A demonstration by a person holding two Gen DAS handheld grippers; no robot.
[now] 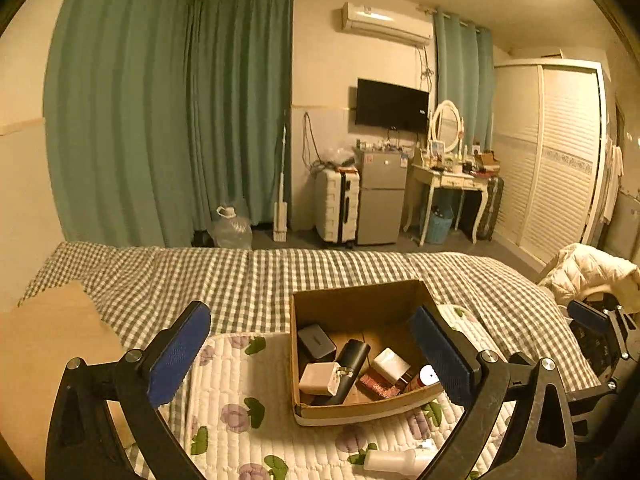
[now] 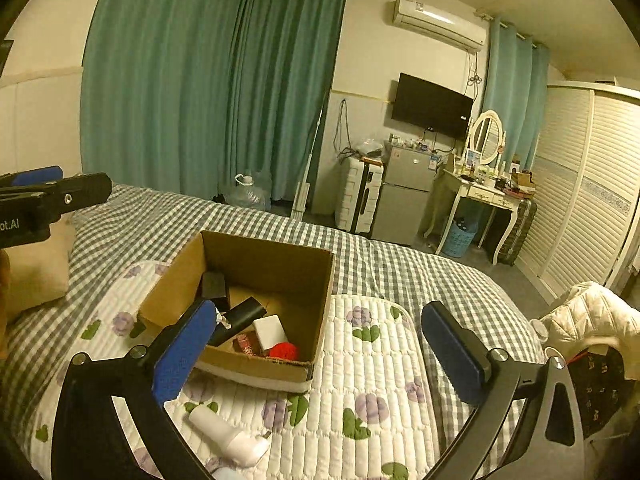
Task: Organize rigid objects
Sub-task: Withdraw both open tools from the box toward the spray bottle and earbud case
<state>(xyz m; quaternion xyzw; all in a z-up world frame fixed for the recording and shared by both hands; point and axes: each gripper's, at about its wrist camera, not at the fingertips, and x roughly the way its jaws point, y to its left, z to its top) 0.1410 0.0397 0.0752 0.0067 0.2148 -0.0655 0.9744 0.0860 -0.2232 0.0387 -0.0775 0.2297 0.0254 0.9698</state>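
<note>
Here both tools stand spread wide with nothing between the pads: the left gripper (image 1: 310, 354) frames the cardboard box (image 1: 356, 304) from above and behind, and the right gripper (image 2: 316, 350) hangs over the near right corner of the same box, neither touching it. The box sits on a quilted floral mat (image 2: 360, 380) laid over the checked bedspread (image 1: 248, 276), and already holds a dark case (image 1: 316, 342), a black cylinder (image 1: 352, 364), a white charger (image 1: 320, 378), a white block (image 1: 392, 362), a reddish flat packet (image 1: 378, 386) and a red-capped item (image 1: 426, 376), all loosely heaped.

One white bottle (image 2: 228, 432) lies on its side on the mat, just in front of the box and outside it; it seems to be what is left to collect.

The likely trouble comes from that bottle. It is round and smooth, so a pinch off its middle could squirt it away or roll it along the soft mat. The mat yields, so pressing down may sink the fingers and snag the quilting. Dropping it in from high could knock the heaped items, and a careless finger may catch the box's thin wall and shift it.
</note>
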